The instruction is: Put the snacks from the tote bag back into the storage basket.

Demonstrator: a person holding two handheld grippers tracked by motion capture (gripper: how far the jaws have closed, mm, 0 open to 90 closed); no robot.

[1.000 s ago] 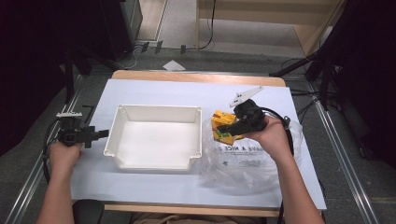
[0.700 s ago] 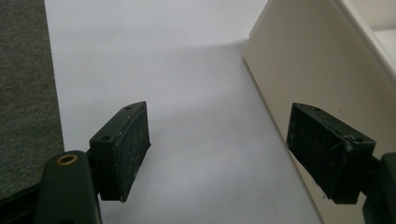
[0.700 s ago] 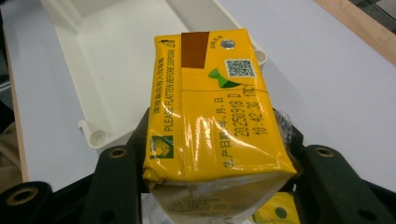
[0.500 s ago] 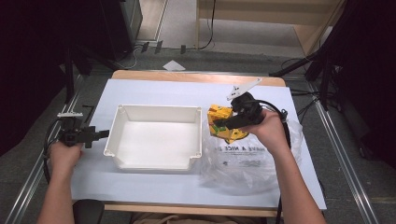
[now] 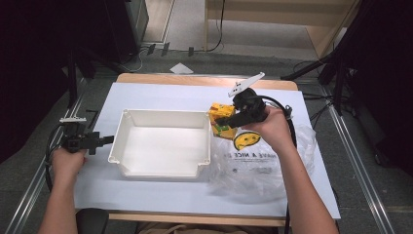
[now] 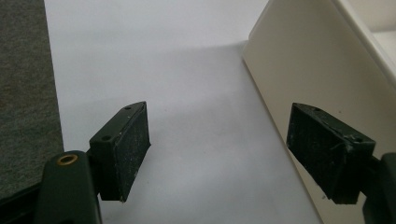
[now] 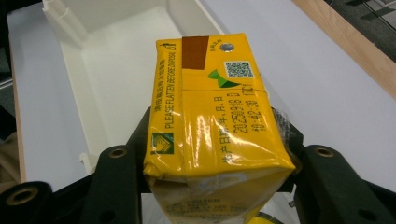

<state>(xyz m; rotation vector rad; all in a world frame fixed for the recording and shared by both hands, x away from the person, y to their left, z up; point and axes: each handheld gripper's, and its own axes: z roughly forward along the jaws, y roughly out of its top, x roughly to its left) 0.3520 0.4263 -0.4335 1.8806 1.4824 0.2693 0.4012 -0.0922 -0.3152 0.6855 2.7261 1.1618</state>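
The bench (image 5: pixel 160 195) was wide and white, and the white tray (image 5: pixel 160 168) sat at its middle, nothing in it yet. Beside it lay a crumpled clear plastic bag (image 5: pixel 258 168). Over the tray's right rim hung the yellow juice carton (image 5: pixel 221 121), clenched in the right tongs (image 5: pixel 225 122). The left tongs (image 6: pixel 224 154) idled, released, by the tray's left wall. Trouble ahead? That glossy carton could squirm out or clip the rim, if lowered carelessly.
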